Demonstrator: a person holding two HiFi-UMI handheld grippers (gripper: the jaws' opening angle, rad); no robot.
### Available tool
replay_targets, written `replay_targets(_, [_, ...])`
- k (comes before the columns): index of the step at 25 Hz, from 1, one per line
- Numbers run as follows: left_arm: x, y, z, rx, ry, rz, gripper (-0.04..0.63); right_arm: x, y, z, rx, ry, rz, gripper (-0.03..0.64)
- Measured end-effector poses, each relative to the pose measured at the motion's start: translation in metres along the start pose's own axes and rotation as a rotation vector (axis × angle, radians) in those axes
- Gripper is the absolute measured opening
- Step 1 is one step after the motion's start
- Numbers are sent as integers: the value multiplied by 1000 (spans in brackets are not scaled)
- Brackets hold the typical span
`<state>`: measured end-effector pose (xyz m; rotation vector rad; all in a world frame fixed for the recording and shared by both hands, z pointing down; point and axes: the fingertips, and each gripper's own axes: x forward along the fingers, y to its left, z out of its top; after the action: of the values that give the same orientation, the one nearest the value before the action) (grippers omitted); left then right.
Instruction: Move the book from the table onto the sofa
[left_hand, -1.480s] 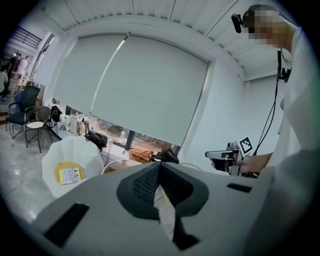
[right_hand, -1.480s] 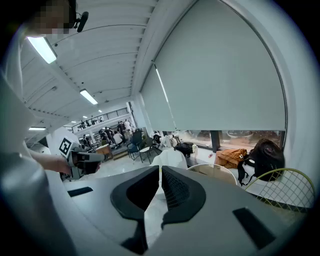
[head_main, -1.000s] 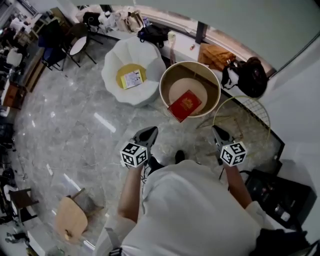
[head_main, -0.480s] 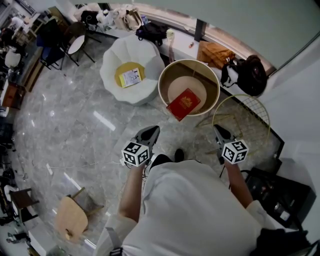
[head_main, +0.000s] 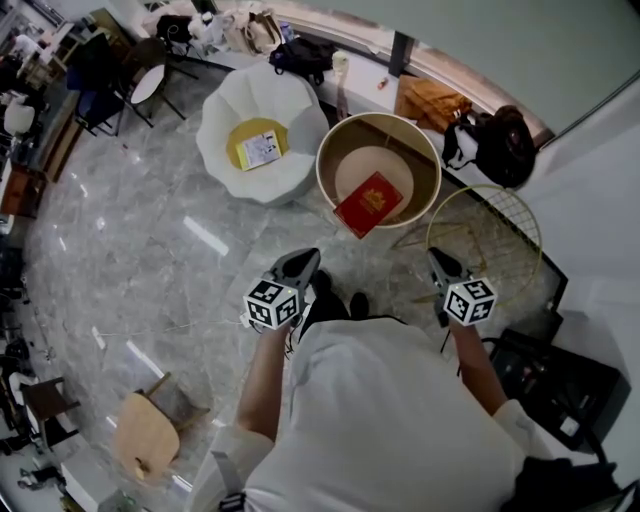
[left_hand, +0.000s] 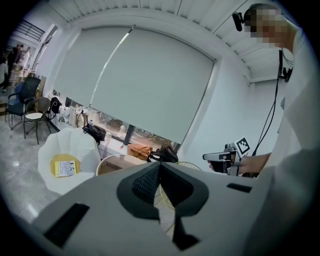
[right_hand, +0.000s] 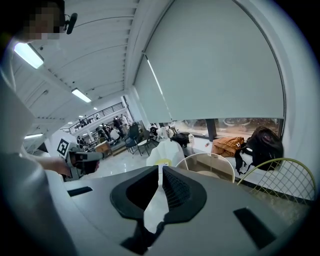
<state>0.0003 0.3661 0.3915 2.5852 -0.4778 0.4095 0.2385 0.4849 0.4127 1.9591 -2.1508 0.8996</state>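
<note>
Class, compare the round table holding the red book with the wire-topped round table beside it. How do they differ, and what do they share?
1. The solid table has a tan top inside a raised wall; the wire table has a see-through mesh top with a thin yellow rim.
2. The solid table carries the red book; the wire table shows no book.
3. The solid table stands beside the white sofa; the wire table stands on its far side.

Both are round.

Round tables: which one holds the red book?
The tan solid-walled round table, beside the white petal-shaped sofa; the red book lies inside its rim. The other is a yellow wire-mesh table.
</note>
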Motion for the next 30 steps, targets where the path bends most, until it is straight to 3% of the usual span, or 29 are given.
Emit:
replay_targets(5, [12, 19, 5, 1, 24, -29, 2, 14, -6, 0, 19, 15, -37, 46])
replay_targets(11, [23, 51, 21, 53, 78, -82, 2, 36, -1, 4, 51, 30, -82, 46])
replay_targets(18, [38, 99, 36, 49, 121, -132, 2, 77, 9, 13, 90, 35, -132, 48])
replay_targets(30, [64, 156, 43, 122, 222, -251, 2, 145, 36, 12, 169, 53, -166, 48])
